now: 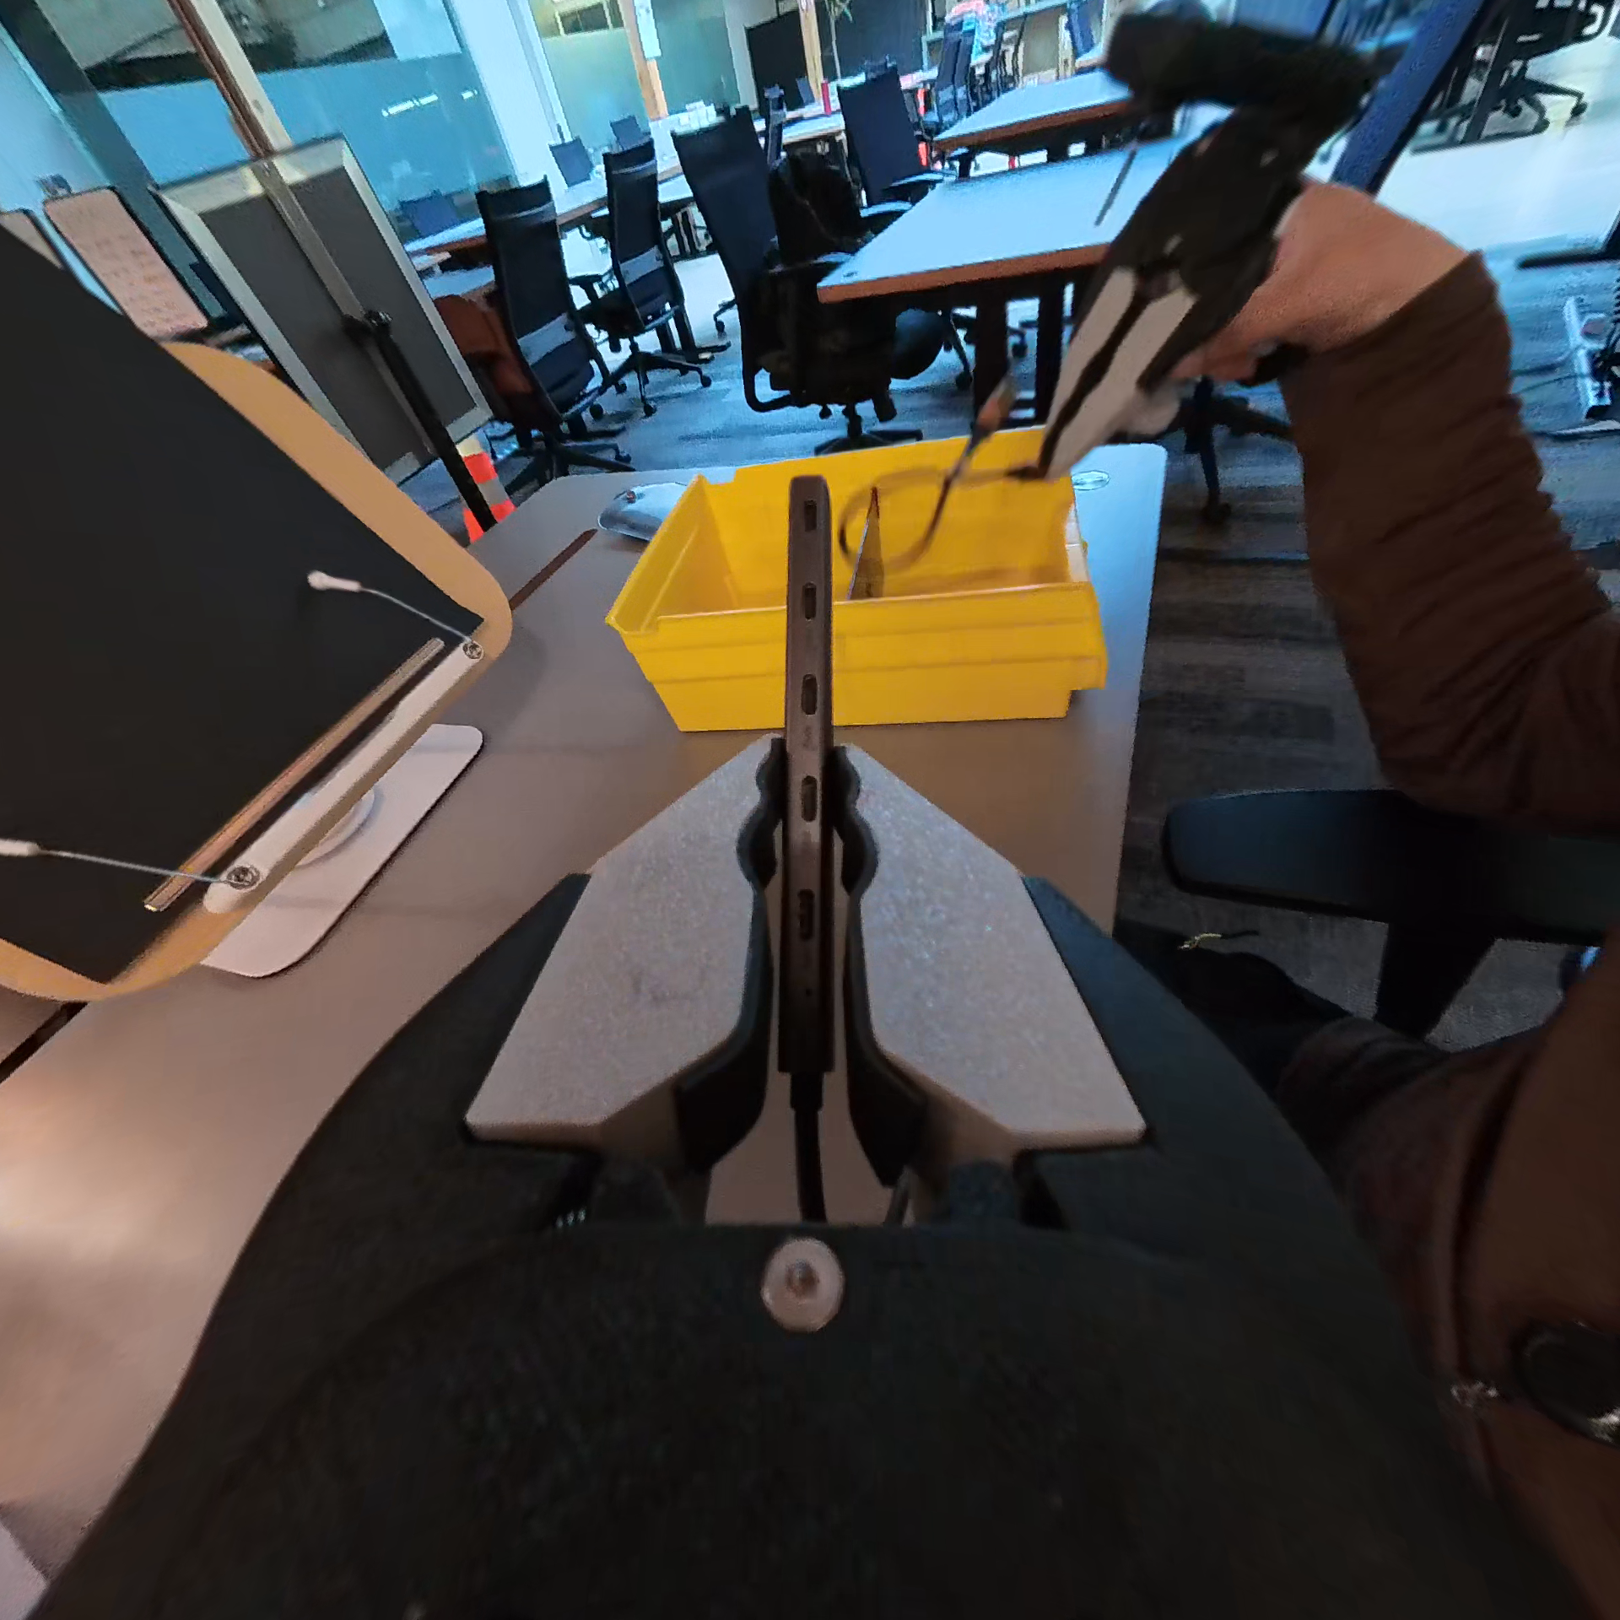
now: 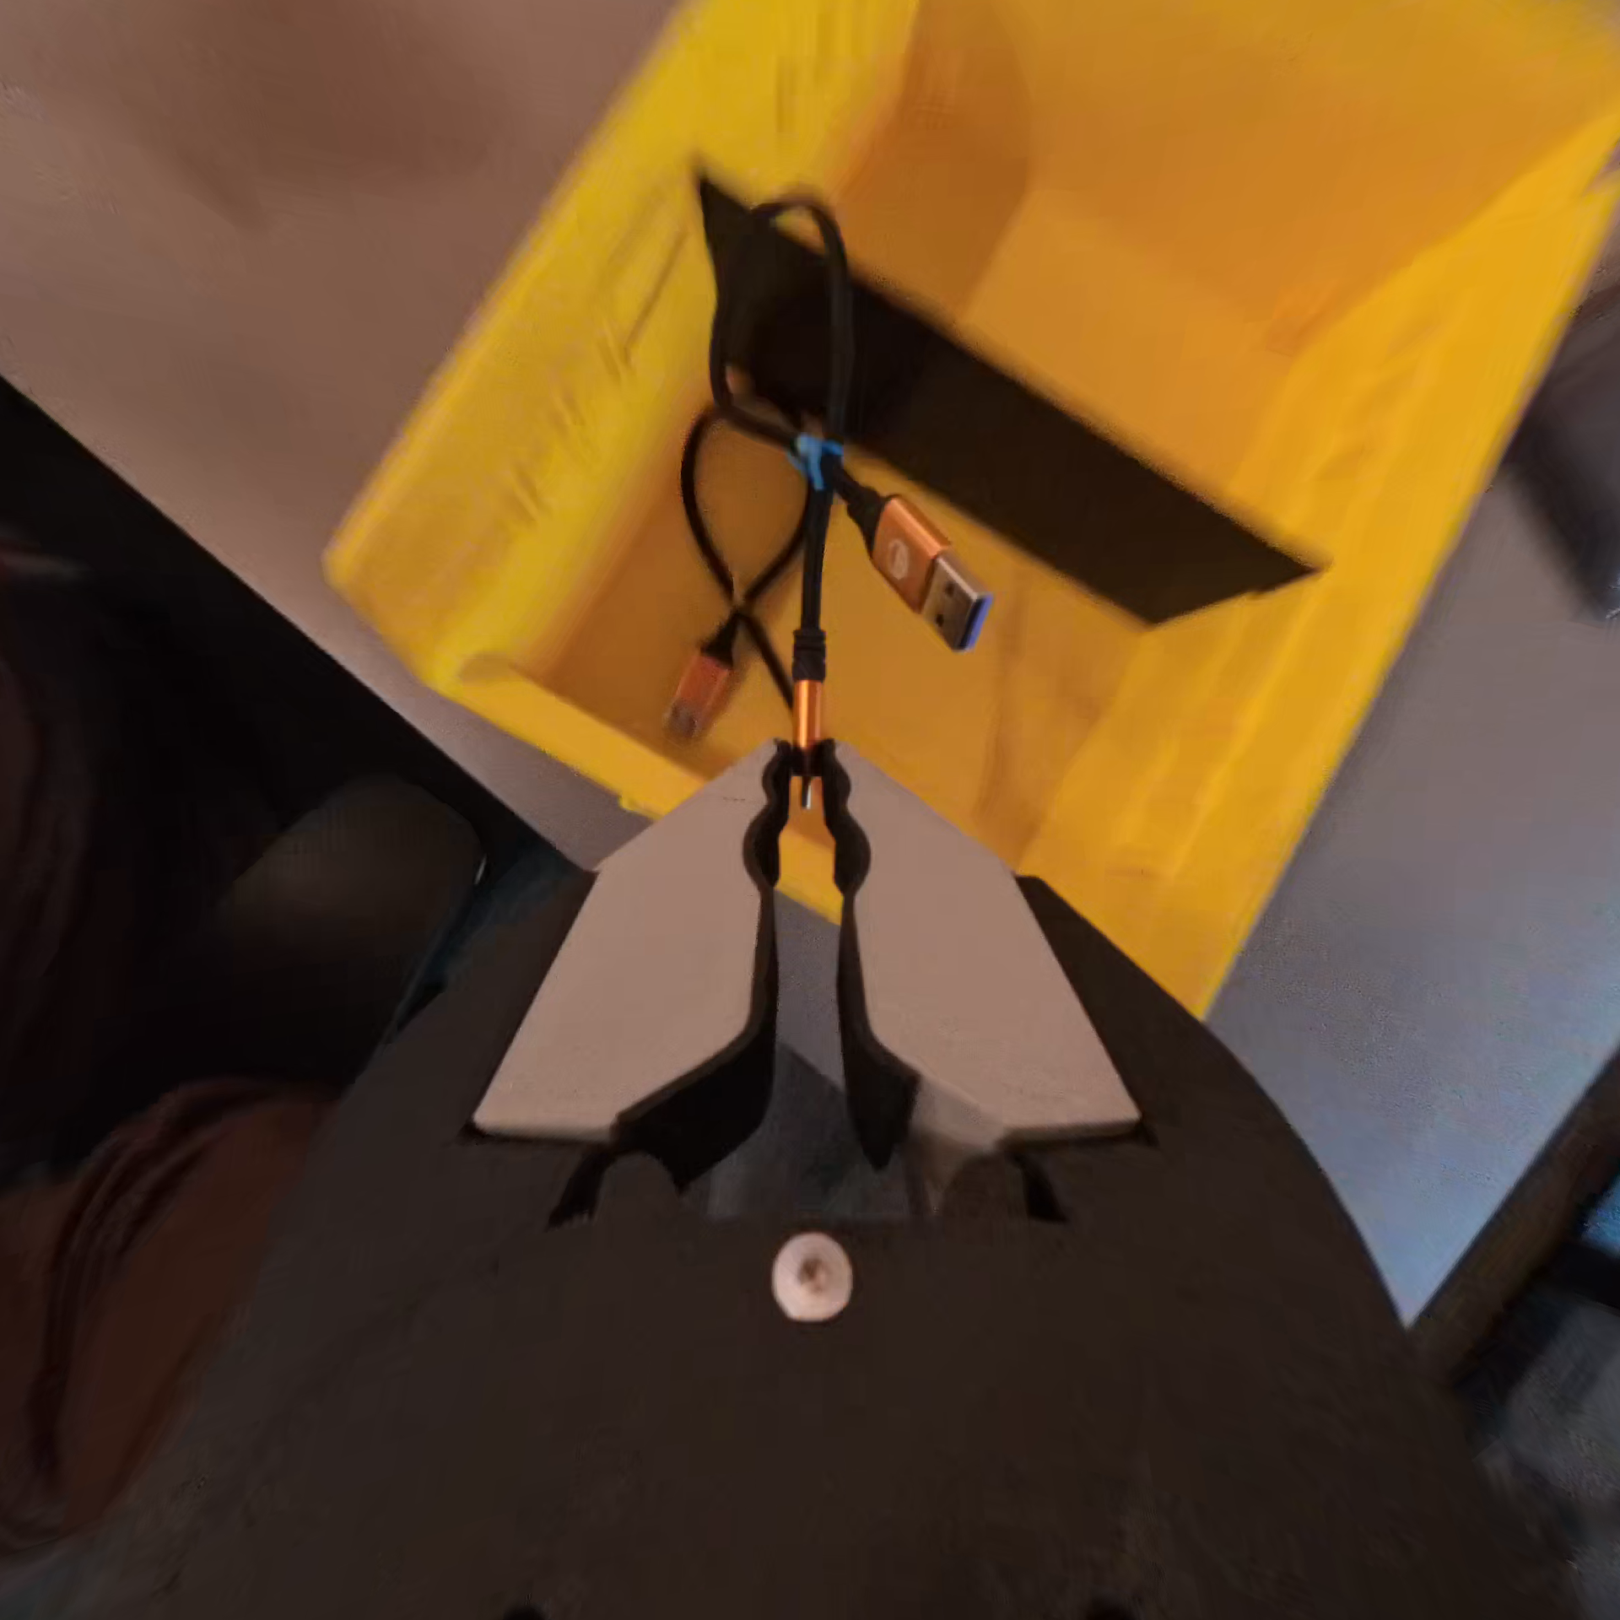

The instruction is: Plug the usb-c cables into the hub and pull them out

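place: open-plan office
evidence: rows of black mesh swivel chairs (image 1: pixel 543 316), long grey wood-edged desks (image 1: pixel 991 237), frosted glass partition walls (image 1: pixel 351 105), grey carpet floor (image 1: pixel 1245 701)

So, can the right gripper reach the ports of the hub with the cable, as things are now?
Probably yes. The left gripper holds the hub on edge, ports facing up and uncovered. The right gripper carries the cable above the yellow bin, with nothing between.
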